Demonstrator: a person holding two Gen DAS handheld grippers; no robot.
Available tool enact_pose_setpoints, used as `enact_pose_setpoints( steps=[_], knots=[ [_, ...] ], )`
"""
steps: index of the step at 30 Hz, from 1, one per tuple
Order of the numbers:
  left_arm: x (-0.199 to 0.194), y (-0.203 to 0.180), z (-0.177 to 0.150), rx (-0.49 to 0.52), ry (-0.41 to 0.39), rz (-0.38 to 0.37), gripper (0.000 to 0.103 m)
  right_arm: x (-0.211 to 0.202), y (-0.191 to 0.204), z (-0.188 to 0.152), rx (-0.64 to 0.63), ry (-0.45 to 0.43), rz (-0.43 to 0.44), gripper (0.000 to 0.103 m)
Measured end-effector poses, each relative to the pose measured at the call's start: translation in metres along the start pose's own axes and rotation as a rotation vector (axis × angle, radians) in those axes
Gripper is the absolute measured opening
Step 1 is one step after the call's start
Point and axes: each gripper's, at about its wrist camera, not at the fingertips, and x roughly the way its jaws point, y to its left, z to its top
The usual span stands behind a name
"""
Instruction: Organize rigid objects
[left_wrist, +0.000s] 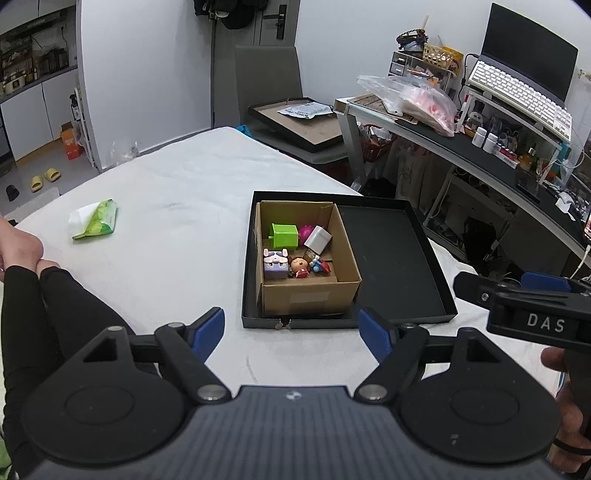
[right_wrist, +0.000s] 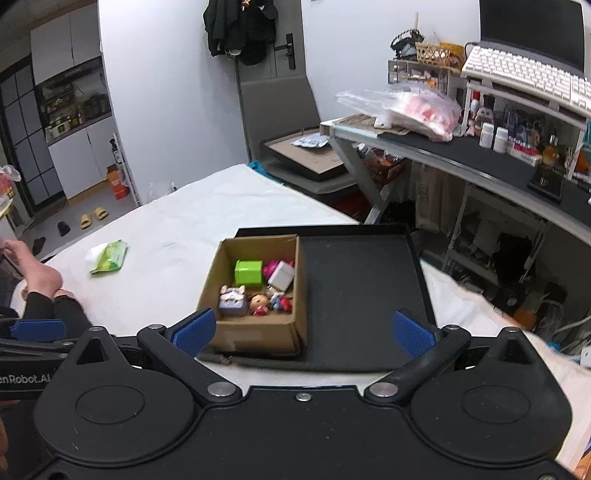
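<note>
At the bottom of each view, the left gripper (left_wrist: 291, 328) and right gripper (right_wrist: 303, 332) are held with jaws wide apart and nothing between them. Just beyond, at centre frame, small toys (left_wrist: 291, 247) are gathered in a cardboard box (left_wrist: 310, 299) set in the left part of a black tray (left_wrist: 402, 258).

Right claw (left_wrist: 524, 291) cut off at frame edge

White letters "DAS" are showing on a label on the black body of the right gripper (left_wrist: 476, 284), seen from the left wrist. White lettering "enRobot.AI", cut off at the frame edge, is showing on the left gripper (right_wrist: 37, 328), seen from the right wrist.
</note>
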Motion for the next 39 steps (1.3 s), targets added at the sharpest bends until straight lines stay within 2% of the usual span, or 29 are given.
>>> enact_pose_setpoints(
  steps=[9, 33, 39],
  knots=[
    [-0.022, 0.004, -0.005, 0.005, -0.026, -0.005, 0.079, -0.023, -0.007, -0.01, 0.096, 0.028, 0.016, 0.103],
    [-0.03, 0.002, -0.013, 0.014, -0.029, 0.011, 0.079, -0.035, 0.001, -0.021, 0.053, 0.031, -0.015, 0.103],
    [-0.032, 0.001, -0.017, 0.022, -0.024, 0.005, 0.079, -0.039, -0.003, -0.022, 0.067, 0.01, 0.007, 0.103]
  ],
)
